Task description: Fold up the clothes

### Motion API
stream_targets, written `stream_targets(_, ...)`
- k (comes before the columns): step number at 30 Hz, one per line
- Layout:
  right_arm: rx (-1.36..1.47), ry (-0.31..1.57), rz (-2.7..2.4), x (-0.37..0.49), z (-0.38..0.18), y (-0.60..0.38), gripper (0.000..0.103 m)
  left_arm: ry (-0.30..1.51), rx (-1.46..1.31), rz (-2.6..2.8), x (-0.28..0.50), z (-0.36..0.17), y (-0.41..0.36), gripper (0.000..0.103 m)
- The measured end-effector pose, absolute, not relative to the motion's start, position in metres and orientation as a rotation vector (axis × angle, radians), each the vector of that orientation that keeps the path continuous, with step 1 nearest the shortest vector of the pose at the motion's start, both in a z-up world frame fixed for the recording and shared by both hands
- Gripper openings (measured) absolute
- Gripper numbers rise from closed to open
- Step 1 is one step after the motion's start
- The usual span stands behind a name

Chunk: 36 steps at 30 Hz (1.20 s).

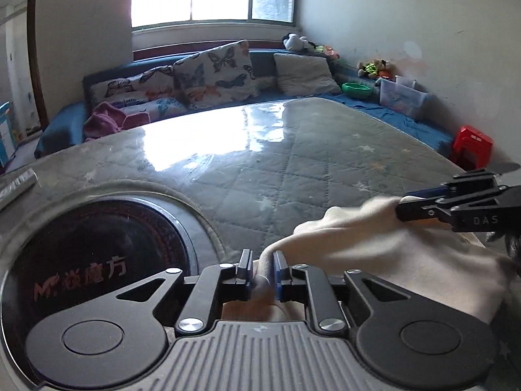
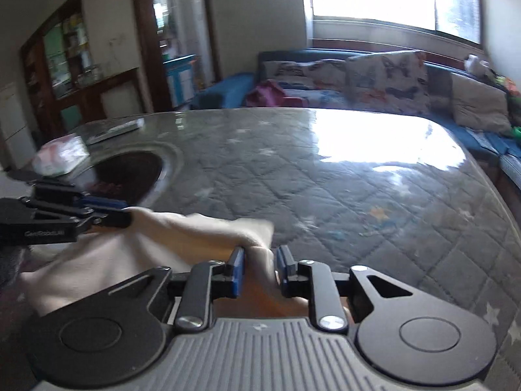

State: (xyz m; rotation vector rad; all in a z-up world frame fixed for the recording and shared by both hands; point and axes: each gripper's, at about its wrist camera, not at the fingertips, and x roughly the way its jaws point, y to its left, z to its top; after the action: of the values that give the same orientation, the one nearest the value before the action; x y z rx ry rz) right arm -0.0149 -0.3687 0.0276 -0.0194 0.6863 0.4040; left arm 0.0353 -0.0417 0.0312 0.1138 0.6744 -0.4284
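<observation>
My left gripper (image 1: 263, 272) stands narrowly parted with a bunched edge of the cream garment (image 1: 374, 254) between its pads. The cloth's long axis stretches rightward over the quilted table (image 1: 293, 169) to my right gripper (image 2: 259, 268), likewise slightly open around its edge.

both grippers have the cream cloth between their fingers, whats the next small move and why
Probably draw both back off the cream cloth: left gripper and right gripper show gaps beside the fabric, so the fold looks released on the table.
</observation>
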Motion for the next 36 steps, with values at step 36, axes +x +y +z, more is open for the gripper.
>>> stream_targets(36,0.04,0.727,0.39,-0.005,0.025,-0.37,0.023,0.732,-0.029,-0.516,0.045,0.039,-0.087,0.026)
